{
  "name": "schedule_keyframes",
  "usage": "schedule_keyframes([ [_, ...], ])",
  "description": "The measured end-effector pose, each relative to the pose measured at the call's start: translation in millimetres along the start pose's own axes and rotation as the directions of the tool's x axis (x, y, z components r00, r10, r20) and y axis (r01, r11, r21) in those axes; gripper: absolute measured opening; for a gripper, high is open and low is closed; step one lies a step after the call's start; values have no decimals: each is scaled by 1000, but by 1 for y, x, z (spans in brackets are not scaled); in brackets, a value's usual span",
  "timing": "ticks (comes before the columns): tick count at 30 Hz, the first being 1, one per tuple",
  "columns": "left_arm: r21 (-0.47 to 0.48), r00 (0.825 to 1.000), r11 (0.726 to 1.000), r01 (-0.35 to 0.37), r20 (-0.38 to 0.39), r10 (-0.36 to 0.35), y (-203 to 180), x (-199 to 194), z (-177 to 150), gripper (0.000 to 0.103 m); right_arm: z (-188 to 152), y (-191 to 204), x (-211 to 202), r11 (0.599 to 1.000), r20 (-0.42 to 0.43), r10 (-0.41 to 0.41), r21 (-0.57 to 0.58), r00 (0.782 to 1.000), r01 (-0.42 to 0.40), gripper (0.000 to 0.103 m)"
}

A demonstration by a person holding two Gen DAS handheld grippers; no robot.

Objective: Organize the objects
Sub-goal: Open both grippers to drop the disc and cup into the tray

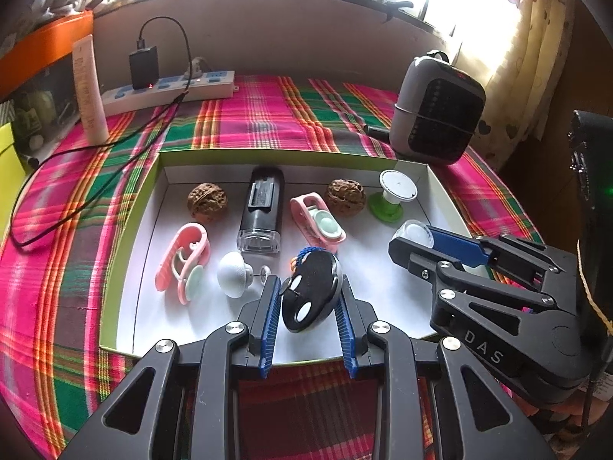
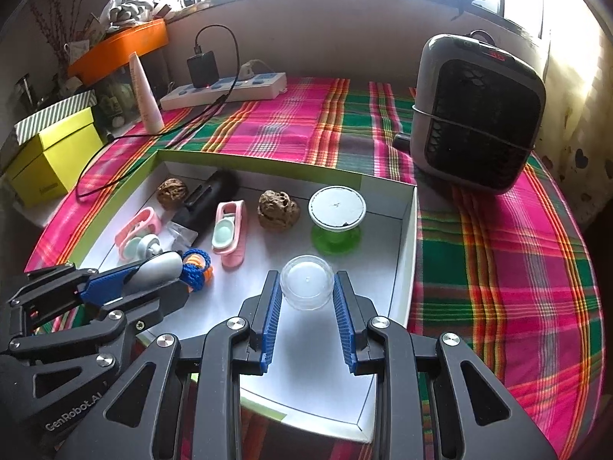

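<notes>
My left gripper (image 1: pixel 309 281) is shut on a black oval key fob (image 1: pixel 312 301) with white buttons and a blue crocheted ring (image 1: pixel 306 253). It holds the fob just above the white floor of a shallow green-rimmed box (image 1: pixel 268 152), near the front edge. My right gripper (image 2: pixel 306 276) is shut on a small clear round jar (image 2: pixel 306 287) over the box's right side (image 2: pixel 408 253). In the left wrist view the right gripper (image 1: pixel 415 240) and jar (image 1: pixel 417 232) show at the right. In the right wrist view the left gripper (image 2: pixel 161 279) and fob (image 2: pixel 159 265) show at the lower left.
In the box lie two walnuts (image 1: pixel 207 201) (image 1: pixel 345 196), a black device (image 1: pixel 262 211), two pink clips (image 1: pixel 184 260) (image 1: pixel 318 222), a white knob (image 1: pixel 234 274) and a green-and-white stand (image 1: pixel 392 195). Behind it stand a grey heater (image 2: pixel 475 115), power strip (image 2: pixel 226 92), tube (image 2: pixel 143 94) and yellow box (image 2: pixel 53 153).
</notes>
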State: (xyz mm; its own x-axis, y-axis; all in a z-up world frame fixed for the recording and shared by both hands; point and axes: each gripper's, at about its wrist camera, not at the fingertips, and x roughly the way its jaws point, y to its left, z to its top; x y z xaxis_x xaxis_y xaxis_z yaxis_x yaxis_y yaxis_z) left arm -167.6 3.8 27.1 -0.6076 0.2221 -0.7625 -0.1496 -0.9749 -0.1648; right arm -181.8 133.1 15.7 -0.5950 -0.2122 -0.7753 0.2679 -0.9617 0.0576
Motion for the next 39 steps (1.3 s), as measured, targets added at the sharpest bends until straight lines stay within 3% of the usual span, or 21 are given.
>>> schedule_keyframes([
  [19, 17, 1000, 1000, -18, -7, 18, -1, 3, -1, 27, -1, 4, 4, 1000, -13, 8, -11, 1000, -9, 29],
  [39, 15, 1000, 1000, -23, -2, 23, -1, -3, -1, 38, -3, 2, -2, 1000, -2, 6, 6, 1000, -6, 35],
])
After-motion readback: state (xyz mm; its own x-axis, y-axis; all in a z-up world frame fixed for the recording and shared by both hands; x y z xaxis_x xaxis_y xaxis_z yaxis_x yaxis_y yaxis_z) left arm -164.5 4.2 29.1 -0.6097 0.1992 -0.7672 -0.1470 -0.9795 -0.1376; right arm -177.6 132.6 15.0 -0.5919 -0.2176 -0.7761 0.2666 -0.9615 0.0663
